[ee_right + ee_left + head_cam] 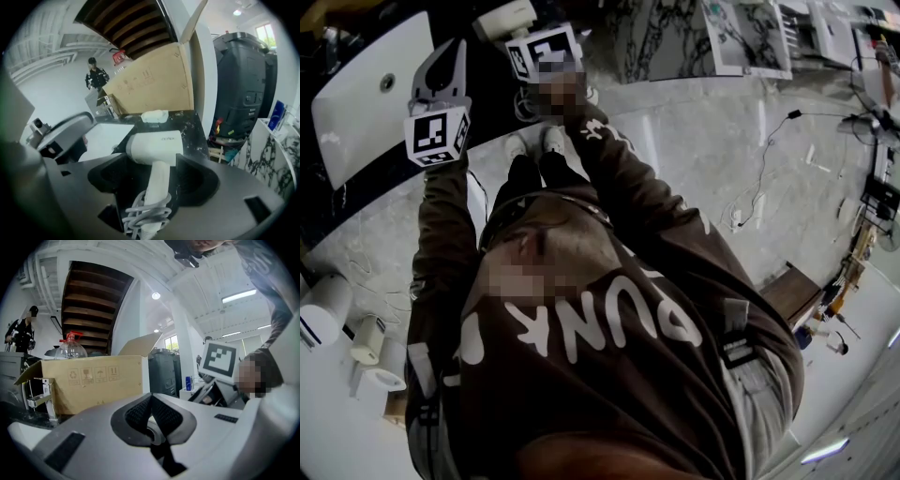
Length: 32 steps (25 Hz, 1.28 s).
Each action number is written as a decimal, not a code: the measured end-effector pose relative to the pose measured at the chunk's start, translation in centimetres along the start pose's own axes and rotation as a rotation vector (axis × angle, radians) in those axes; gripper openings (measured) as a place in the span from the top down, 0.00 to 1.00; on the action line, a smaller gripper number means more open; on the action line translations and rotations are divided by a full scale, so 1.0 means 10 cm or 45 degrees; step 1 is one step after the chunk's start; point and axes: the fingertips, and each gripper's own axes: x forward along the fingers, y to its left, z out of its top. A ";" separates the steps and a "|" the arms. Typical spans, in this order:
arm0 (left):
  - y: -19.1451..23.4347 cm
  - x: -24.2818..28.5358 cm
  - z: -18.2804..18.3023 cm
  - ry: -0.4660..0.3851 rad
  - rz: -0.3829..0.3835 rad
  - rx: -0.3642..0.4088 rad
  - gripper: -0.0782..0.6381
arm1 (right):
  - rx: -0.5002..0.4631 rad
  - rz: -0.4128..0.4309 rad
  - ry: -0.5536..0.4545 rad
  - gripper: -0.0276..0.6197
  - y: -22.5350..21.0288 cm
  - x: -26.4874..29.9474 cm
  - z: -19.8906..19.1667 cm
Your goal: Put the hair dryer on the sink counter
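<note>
The white hair dryer (154, 147) lies on the black marbled sink counter (190, 124), with its cord wound round the handle. My right gripper (154, 165) is open. The handle sits between its jaws with a gap on each side, so neither pad presses on it. In the head view the dryer (506, 17) shows at the top, just past the right gripper's marker cube (544, 52). My left gripper (448, 52) hangs over the white sink basin (366, 94). Its pads (140, 411) meet with nothing between them.
A cardboard box (150, 84) stands at the back of the counter with a small white object (154, 116) in front of it. A tall dark machine (243, 84) stands to the right. A chrome faucet (40, 397) stands by the box. A person (96, 77) stands far off.
</note>
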 end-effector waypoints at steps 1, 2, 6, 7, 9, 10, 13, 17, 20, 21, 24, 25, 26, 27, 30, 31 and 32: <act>0.01 -0.01 0.03 0.000 0.003 0.000 0.90 | -0.027 0.015 -0.050 0.44 0.05 -0.09 0.09; 0.02 -0.01 0.07 0.000 0.007 -0.001 0.90 | -0.058 0.033 -0.105 0.44 0.11 -0.19 0.19; 0.06 -0.05 0.35 0.000 0.017 -0.010 0.90 | -0.218 0.123 -0.367 0.45 0.42 -0.69 0.61; 0.06 -0.07 0.44 0.001 0.015 -0.011 0.90 | -0.261 0.146 -0.440 0.46 0.51 -0.84 0.71; 0.06 -0.13 0.65 -0.004 0.007 -0.014 0.90 | -0.346 0.185 -0.566 0.49 0.68 -1.16 0.88; 0.06 -0.18 0.76 -0.008 0.002 -0.015 0.90 | -0.387 0.195 -0.621 0.51 0.75 -1.30 0.94; 0.04 -0.30 1.05 -0.016 -0.012 -0.011 0.90 | -0.491 0.194 -0.764 0.61 0.89 -1.67 1.07; -0.04 -0.46 1.29 -0.029 -0.039 0.007 0.90 | -0.566 0.169 -0.907 0.75 0.98 -1.92 1.14; -0.11 -0.52 1.41 -0.046 -0.051 0.031 0.90 | -0.580 0.141 -0.941 0.87 0.98 -1.95 1.13; -0.13 -0.53 1.44 -0.051 -0.054 0.038 0.90 | -0.583 0.138 -0.948 0.90 0.99 -1.95 1.13; -0.17 -0.54 1.44 -0.057 -0.057 0.035 0.90 | -0.588 0.135 -0.963 0.94 1.02 -1.95 1.12; -0.17 -0.54 1.43 -0.057 -0.054 0.032 0.90 | -0.587 0.136 -0.967 0.94 1.03 -1.95 1.12; -0.17 -0.54 1.42 -0.056 -0.051 0.029 0.90 | -0.583 0.137 -0.970 0.94 1.03 -1.95 1.12; -0.17 -0.54 1.41 -0.054 -0.047 0.027 0.90 | -0.579 0.136 -0.973 0.94 1.03 -1.94 1.12; -0.16 -0.55 1.37 -0.050 -0.035 0.019 0.90 | -0.574 0.128 -0.970 0.94 1.00 -1.94 1.11; -0.15 -0.56 1.37 -0.049 -0.033 0.017 0.90 | -0.578 0.124 -0.964 0.94 0.99 -1.93 1.10; -0.15 -0.56 1.36 -0.048 -0.031 0.016 0.90 | -0.582 0.119 -0.959 0.94 0.99 -1.93 1.10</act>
